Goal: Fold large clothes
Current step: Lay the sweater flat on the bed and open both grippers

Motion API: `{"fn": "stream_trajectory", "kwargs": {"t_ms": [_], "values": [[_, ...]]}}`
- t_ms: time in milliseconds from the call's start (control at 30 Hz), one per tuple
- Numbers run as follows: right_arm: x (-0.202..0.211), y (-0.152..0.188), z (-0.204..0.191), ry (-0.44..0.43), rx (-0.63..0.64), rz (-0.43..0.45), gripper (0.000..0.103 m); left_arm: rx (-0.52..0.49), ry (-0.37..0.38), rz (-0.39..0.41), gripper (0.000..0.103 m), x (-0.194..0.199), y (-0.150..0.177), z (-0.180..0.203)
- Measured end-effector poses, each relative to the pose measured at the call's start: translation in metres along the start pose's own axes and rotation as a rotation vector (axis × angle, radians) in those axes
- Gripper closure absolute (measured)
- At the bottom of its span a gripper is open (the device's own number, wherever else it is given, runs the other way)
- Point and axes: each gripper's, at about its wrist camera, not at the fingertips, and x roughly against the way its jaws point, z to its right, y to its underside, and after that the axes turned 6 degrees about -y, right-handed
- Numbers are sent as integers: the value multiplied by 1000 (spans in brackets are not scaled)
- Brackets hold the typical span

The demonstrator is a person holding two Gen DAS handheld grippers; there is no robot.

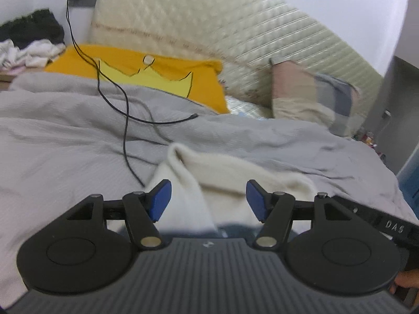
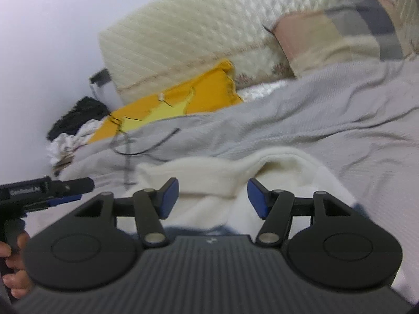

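Both grippers point forward and somewhat downward over the bed, side by side. The left gripper (image 1: 208,200) has its jaws open, with the blue pads (image 1: 160,200) apart and nothing pressed between them. The right gripper (image 2: 212,198) is likewise open, and its pads clear the fabric below. In the right wrist view, the left gripper's body appears at the left edge, held by a hand (image 2: 14,269) wrapped around its grip.

The cream garment (image 1: 230,178) lies on the grey bedspread (image 1: 65,130), directly ahead of and beneath both sets of jaws. It is not gripped. In the left wrist view a raised fold runs from a peak at the far left of the garment back toward the camera. Its far edge extends across the view from left to right. The full outline is cut off by the grippers, so the long axis cannot be determined.

A black cable (image 1: 125,120) trails across the bedspread just left of the garment. Farther back are a yellow pillow (image 1: 146,76), a patchwork pillow (image 1: 309,96) and a quilted mattress (image 1: 209,21) leaning against the wall. A pile of dark and light clothes (image 1: 31,41) sits at the far left.
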Motion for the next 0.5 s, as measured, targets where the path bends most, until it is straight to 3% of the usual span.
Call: {"fn": "stream_trajectory", "kwargs": {"t_ms": [267, 500], "values": [[128, 28, -59, -25, 35, 45, 41, -74, 21, 59, 35, 151, 64, 47], [207, 70, -85, -2, 102, 57, 41, -73, 65, 79, 35, 236, 134, 70]]}}
